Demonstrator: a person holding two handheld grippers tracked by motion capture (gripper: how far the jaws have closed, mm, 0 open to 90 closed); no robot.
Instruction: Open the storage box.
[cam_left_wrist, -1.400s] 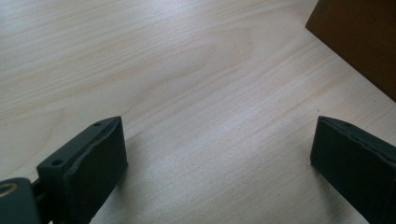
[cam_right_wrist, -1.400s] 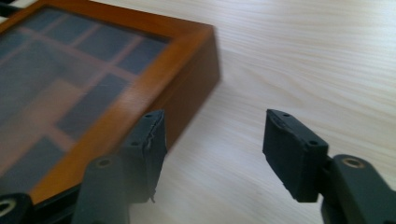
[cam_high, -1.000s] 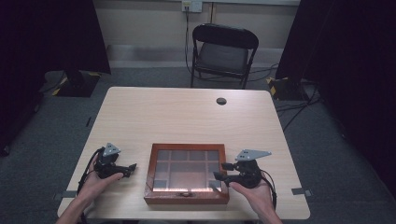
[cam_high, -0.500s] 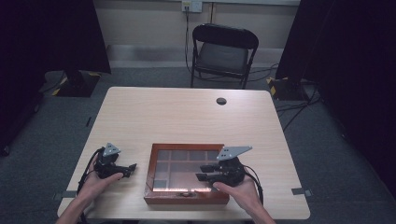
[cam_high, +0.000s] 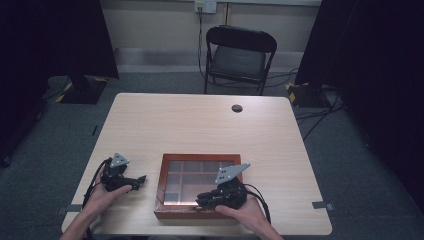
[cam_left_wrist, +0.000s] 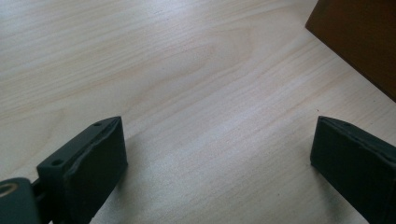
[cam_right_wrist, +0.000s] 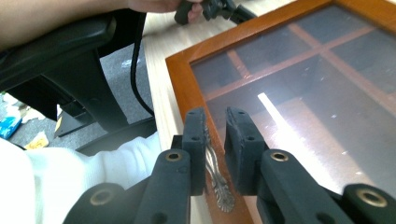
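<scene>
While the glass lid's glare hides whatever sits in the compartments, the wooden box (cam_high: 172, 172) is at the table's (cam_high: 210, 122) near edge, between both hands. Right gripper (cam_right_wrist: 215, 128) lies low over the box's front rim, jaws nearly together with a narrow gap, straddling the ornate metal latch (cam_right_wrist: 215, 175); can't tell if they pinch it. It has moved in from beside the box. Left gripper (cam_left_wrist: 217, 154) rests on the table left of the box, jaws wide apart, unchanged.
</scene>
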